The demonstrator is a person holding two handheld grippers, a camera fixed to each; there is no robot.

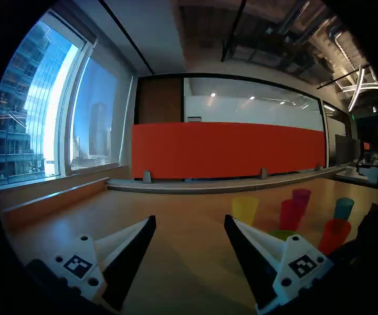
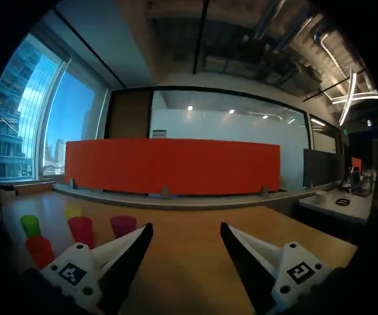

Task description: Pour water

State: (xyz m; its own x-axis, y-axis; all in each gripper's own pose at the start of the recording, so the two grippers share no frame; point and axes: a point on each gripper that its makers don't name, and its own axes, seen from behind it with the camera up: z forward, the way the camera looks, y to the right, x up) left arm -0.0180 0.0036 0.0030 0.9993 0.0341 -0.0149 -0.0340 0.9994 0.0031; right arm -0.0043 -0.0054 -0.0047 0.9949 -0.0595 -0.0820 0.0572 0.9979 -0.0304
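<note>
Several translucent plastic cups stand on a wooden table. In the left gripper view they sit ahead to the right: a yellow cup, a pink cup, a purple cup, a teal cup and a red cup. A green cup is partly hidden behind the right finger. My left gripper is open and holds nothing. In the right gripper view the cups stand at the left: green, yellow, pink, purple, red. My right gripper is open with nothing between its fingers.
An orange divider panel runs along the table's far edge. Large windows with a wooden sill are on the left. A neighbouring desk with small items stands to the right.
</note>
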